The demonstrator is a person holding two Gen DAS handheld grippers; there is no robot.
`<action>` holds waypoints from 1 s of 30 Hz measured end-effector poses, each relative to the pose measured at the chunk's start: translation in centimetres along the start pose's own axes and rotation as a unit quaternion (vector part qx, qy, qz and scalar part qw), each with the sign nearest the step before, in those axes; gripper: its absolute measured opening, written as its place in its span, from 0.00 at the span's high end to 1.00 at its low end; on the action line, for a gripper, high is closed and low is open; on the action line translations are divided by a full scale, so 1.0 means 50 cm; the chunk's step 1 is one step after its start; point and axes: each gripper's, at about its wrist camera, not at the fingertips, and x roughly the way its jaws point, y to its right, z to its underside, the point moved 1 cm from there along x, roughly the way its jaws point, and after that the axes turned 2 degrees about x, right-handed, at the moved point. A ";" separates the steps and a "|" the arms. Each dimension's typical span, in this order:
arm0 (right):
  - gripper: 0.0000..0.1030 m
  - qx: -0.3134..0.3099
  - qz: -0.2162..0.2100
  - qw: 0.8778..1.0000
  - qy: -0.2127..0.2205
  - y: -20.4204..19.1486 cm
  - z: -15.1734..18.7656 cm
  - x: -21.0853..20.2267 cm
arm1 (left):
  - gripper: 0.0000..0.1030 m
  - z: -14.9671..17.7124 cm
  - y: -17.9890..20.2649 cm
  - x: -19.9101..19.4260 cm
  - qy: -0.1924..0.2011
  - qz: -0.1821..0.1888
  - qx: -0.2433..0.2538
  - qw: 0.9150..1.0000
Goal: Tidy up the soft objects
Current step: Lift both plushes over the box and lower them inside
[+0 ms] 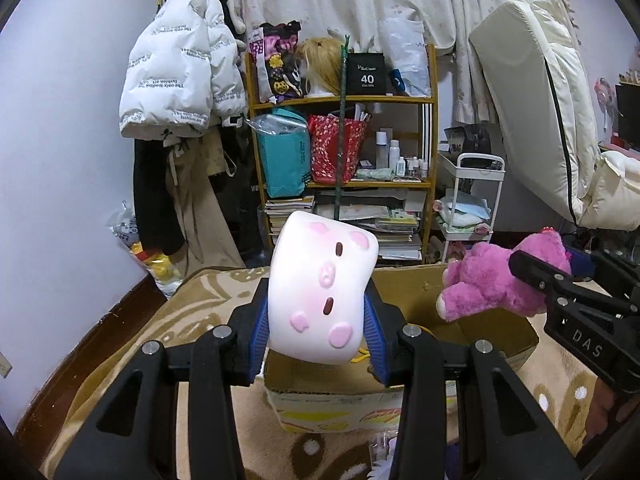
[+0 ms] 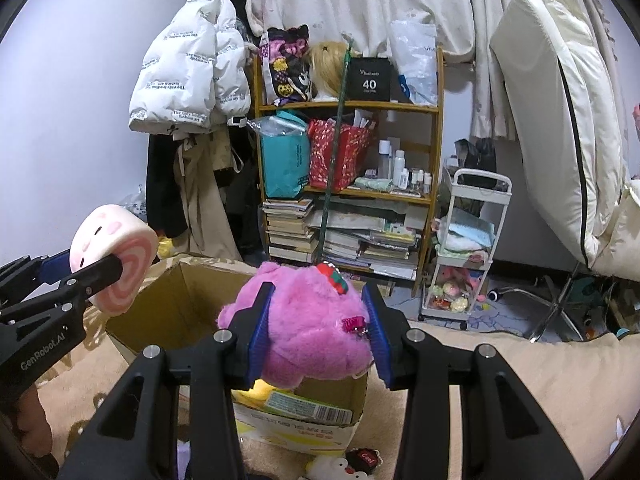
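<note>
Left gripper clamps a white squishy roll cushion with pink face marks, held above an open brown cardboard box on the beige patterned rug. Right gripper clamps a fluffy magenta plush bear over the same box. Wooden bookshelf stands behind; white trolley beside it.

Pink plush bear clamped between blue pads of right gripper, held above open cardboard box on patterned beige blanket. Left gripper seen at left edge, closed on white-and-pink swirl-roll squishy over box's left flap. Yellow item glimpsed inside box. Wooden shelf behind.
</note>
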 end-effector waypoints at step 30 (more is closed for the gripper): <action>0.51 0.034 -0.055 0.994 -0.087 0.019 0.060 0.065 | 0.30 0.050 0.006 0.051 -0.063 -0.001 -0.002 0.998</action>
